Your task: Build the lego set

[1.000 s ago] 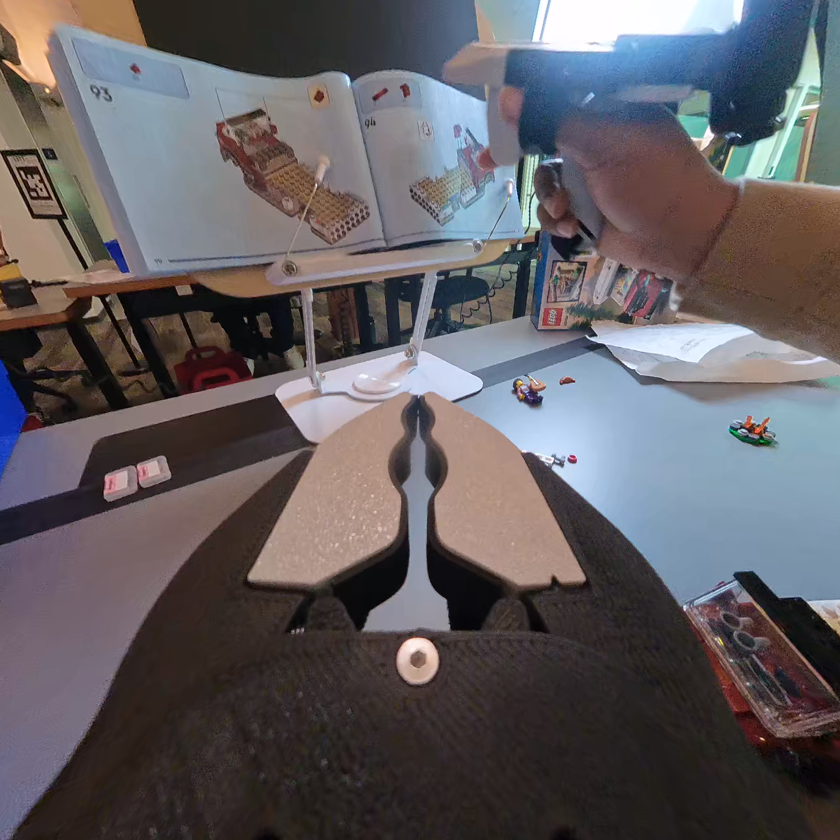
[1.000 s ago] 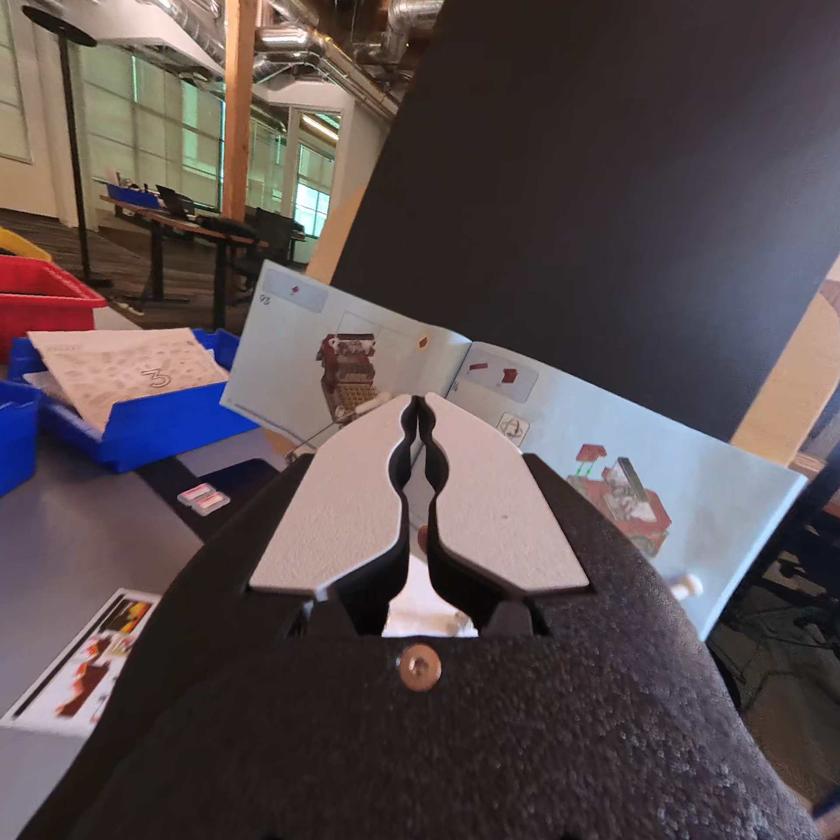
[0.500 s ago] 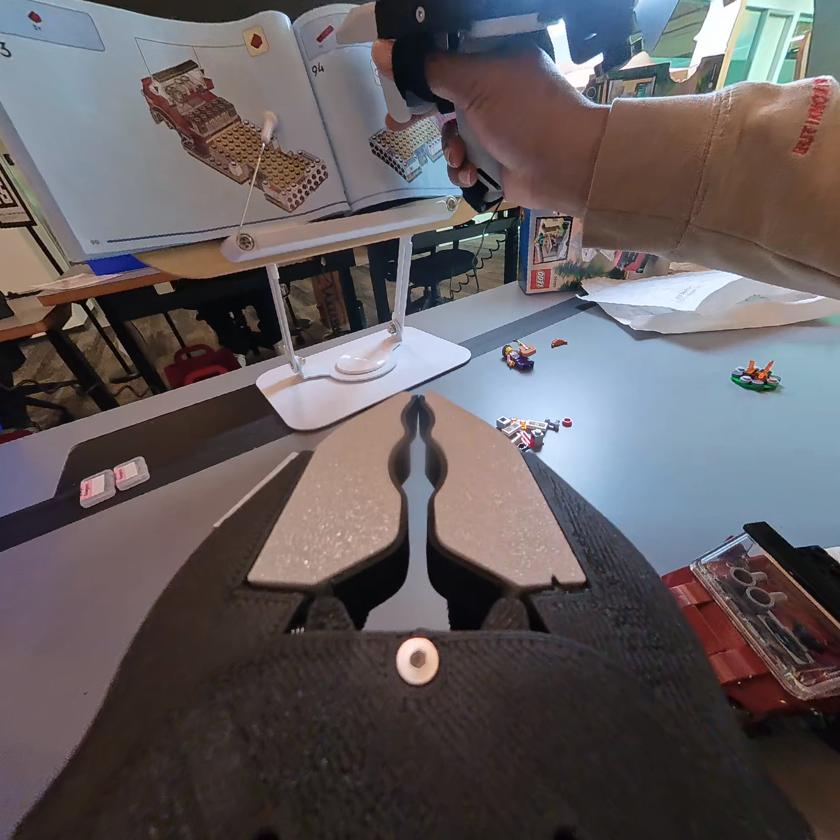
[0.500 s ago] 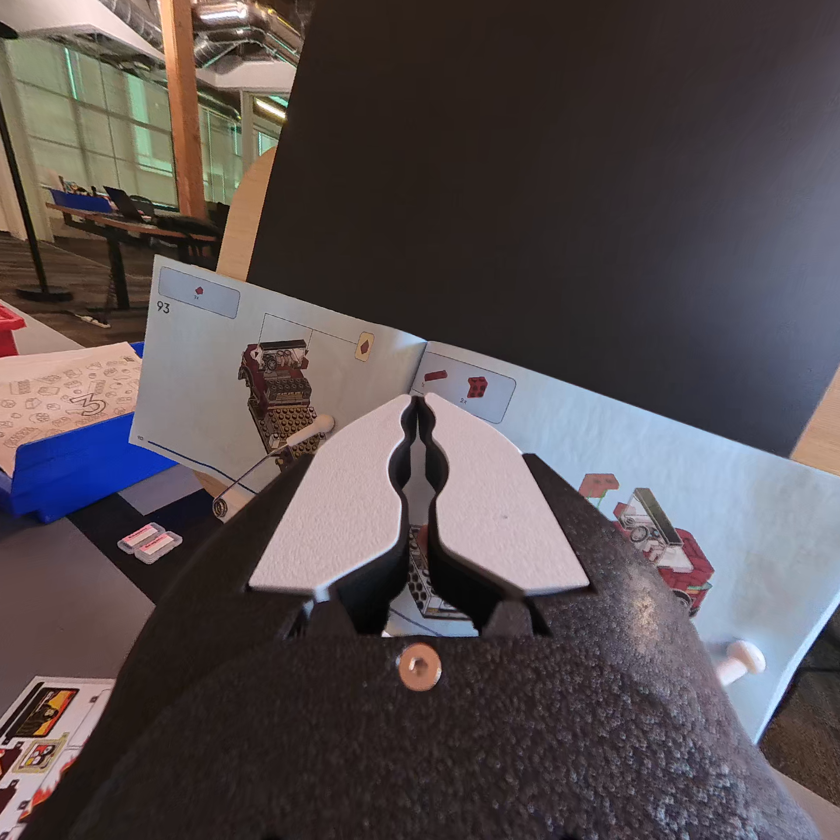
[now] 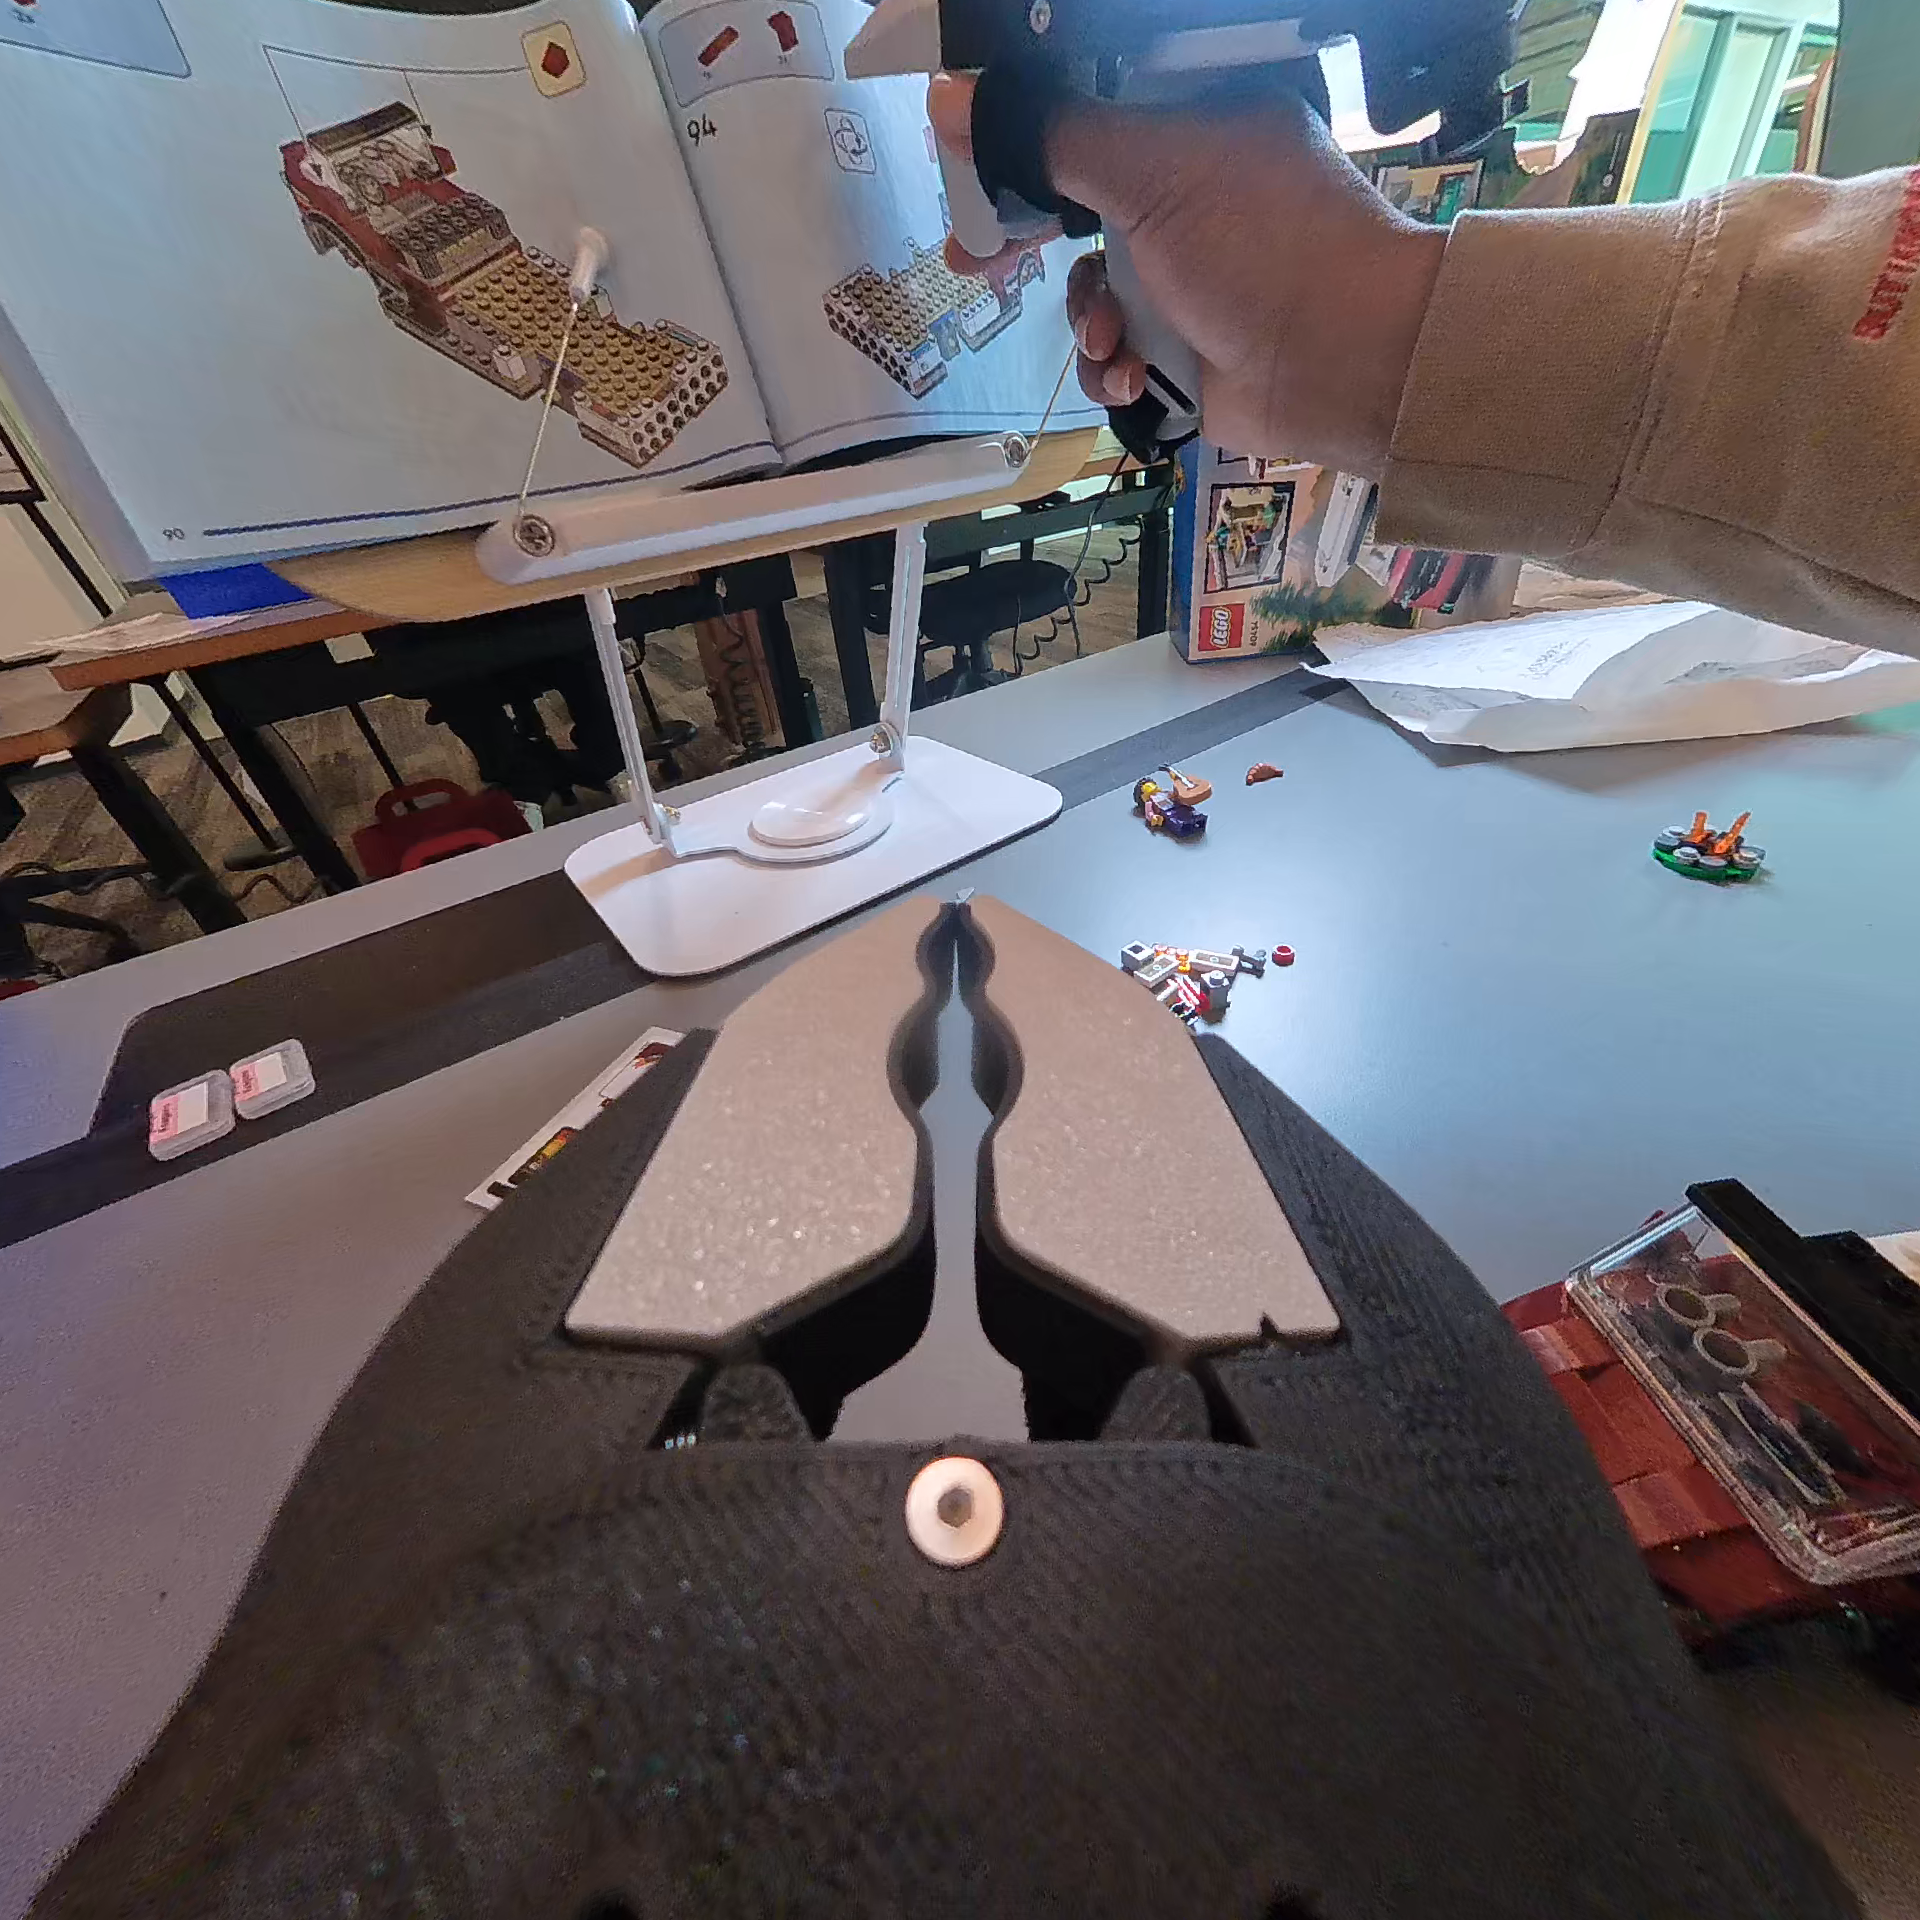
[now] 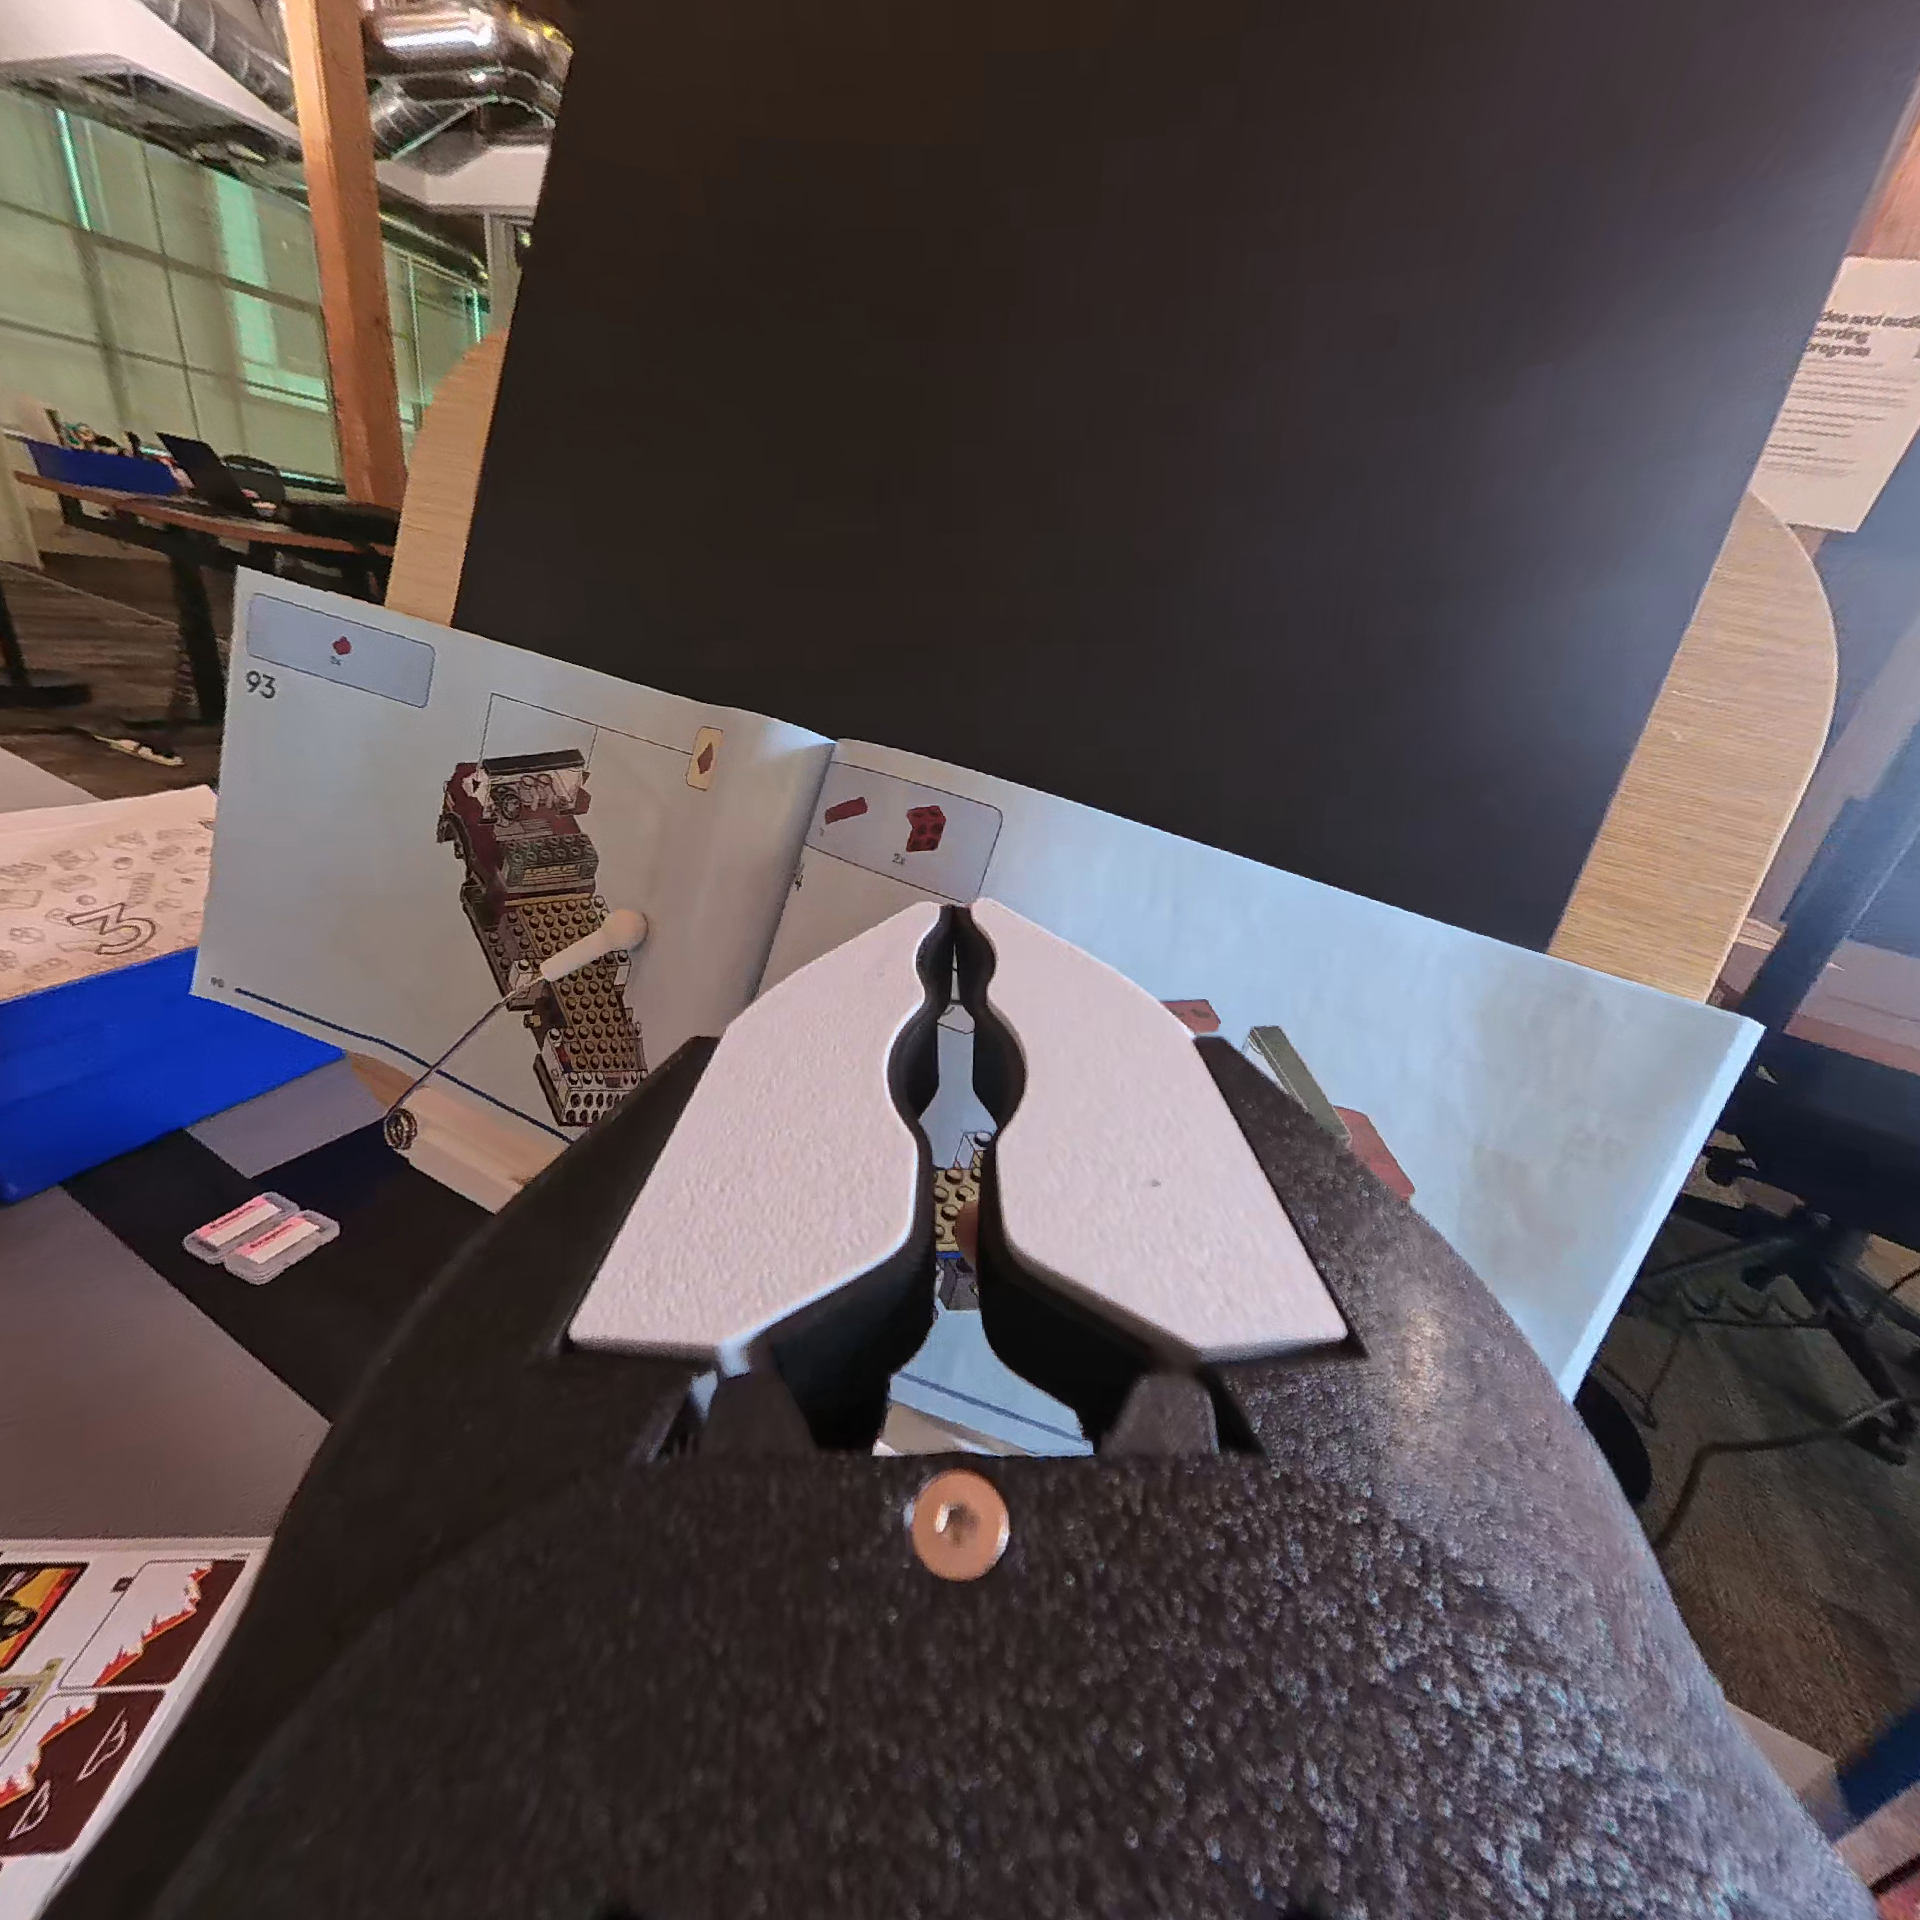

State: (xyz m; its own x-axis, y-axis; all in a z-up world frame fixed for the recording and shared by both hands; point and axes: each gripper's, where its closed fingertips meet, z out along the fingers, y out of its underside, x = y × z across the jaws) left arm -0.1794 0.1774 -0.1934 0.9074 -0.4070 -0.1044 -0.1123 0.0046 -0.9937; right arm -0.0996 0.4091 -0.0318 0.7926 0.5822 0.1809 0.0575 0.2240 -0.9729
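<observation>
1. The left gripper (image 5: pixel 958 906) hovers over the grey table (image 5: pixel 1558 1039), fingertips together with nothing between them.
2. Just right of its tips lies a small heap of loose bricks (image 5: pixel 1195 971); low to its right is a dark red brick build (image 5: pixel 1662 1475) with a clear panel on top. To its left are two small pink-labelled cases (image 5: pixel 231 1096) and a sticker sheet (image 5: pixel 582 1122).
3. Just ahead stands the white base of a book stand (image 5: pixel 821 852). Beyond it to the right lie a toy figure (image 5: pixel 1174 805), a green piece (image 5: pixel 1709 847), a crumpled paper bag (image 5: pixel 1610 675) and a set box (image 5: pixel 1278 561).
4. The stand carries an open instruction booklet (image 5: pixel 416 260).
5. The right gripper (image 6: pixel 961 909), held in a hand (image 5: pixel 1226 270), is also closed and empty, tips near the booklet's right-hand page.
6. Left of it is a blue bin (image 6: pixel 125 1049); behind the booklet stands a dark panel (image 6: pixel 1143 416).
</observation>
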